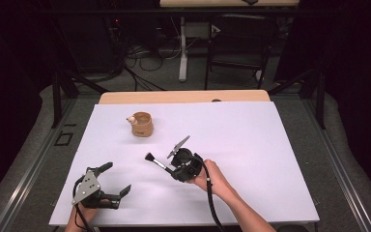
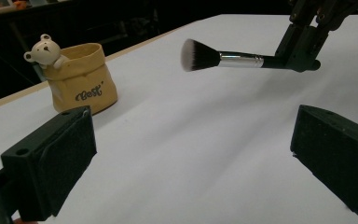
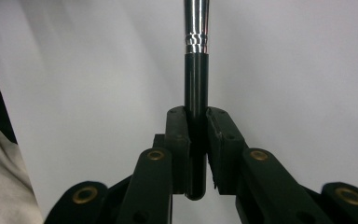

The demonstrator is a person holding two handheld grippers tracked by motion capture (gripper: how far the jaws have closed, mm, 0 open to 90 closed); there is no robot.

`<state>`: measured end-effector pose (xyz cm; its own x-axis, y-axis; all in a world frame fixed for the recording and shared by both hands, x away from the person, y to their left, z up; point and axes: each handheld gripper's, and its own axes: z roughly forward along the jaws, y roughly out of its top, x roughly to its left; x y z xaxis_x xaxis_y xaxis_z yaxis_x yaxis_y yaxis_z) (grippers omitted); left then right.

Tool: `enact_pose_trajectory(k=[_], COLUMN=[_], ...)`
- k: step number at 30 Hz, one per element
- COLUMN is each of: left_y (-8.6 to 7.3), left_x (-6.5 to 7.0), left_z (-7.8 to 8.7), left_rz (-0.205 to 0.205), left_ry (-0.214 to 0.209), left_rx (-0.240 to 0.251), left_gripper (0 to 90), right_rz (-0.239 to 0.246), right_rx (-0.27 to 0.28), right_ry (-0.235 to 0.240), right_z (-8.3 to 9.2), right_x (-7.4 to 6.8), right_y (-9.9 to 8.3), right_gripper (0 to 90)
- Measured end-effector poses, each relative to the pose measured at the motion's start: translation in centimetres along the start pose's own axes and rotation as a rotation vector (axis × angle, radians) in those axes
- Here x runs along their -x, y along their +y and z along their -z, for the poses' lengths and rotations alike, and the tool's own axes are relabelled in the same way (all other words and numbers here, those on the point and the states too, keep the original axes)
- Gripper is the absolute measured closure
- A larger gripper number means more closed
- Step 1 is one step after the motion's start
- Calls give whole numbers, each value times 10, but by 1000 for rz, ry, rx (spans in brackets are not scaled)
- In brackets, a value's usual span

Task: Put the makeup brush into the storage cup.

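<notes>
2 grippers worked near a yellow pot (image 1: 142, 124): the right gripper (image 1: 171, 167) clamped a makeup brush (image 1: 157, 161) by its handle, bristles aimed potward, seemingly for stowing. The left gripper (image 1: 116, 178) rested nearer the person, jaws apart.

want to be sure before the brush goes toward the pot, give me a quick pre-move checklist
1. Right gripper shut on the makeup brush handle: ok.
2. Brush lifted off the white sheet, level: ok.
3. Bristles aim toward the bear pot: ok.
4. Pot upright, mouth open: ok.
5. Left gripper open, low, off the path: ok.
6. Room inside the pot: cannot tell.
</notes>
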<state>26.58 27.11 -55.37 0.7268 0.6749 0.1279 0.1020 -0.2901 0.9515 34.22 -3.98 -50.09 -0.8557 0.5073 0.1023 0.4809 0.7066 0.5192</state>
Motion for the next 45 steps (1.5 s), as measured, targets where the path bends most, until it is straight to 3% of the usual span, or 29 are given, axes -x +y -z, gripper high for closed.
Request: enact_pose_trajectory(k=[24, 45], left_y=[1, 5], left_x=[1, 4], left_z=[-4, -13], left_rz=[5, 25], left_ry=[-3, -5], left_rx=[-26, -70], left_gripper=[0, 0], right_rz=[-5, 30], right_rx=[160, 316], right_ry=[-19, -54], right_z=[19, 26], right_x=[11, 7], right_y=[-29, -51], right_gripper=[795, 795])
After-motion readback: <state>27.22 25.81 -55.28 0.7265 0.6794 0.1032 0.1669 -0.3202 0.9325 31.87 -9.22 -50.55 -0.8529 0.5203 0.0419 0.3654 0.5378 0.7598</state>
